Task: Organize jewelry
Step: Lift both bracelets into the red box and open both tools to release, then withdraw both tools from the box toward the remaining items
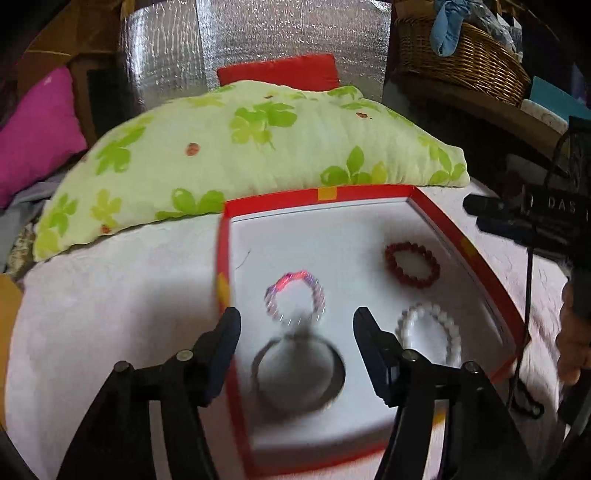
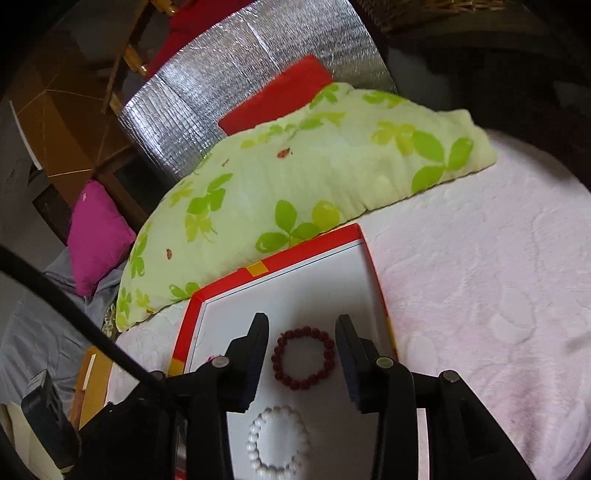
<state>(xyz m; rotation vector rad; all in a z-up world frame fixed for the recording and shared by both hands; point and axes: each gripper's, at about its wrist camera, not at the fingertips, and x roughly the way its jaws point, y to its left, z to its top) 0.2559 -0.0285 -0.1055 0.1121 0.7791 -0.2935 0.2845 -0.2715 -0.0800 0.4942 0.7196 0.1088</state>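
A white tray with a red rim lies on a pale pink bedspread. In the left wrist view my left gripper is open above the tray's near left part. A blurred pink and clear bead bracelet shows just past its fingertips, untouched by either pad, over a blurred dark round shape. A red bead bracelet and a white bead bracelet lie to the right. My right gripper is open, the red bead bracelet flat on the tray between its fingers. The white bead bracelet lies nearer.
A green leaf-print pillow lies against the tray's far rim, with a red cushion and silver foil panel behind. A pink cushion is at left, a wicker basket at back right. The bedspread spreads right of the tray.
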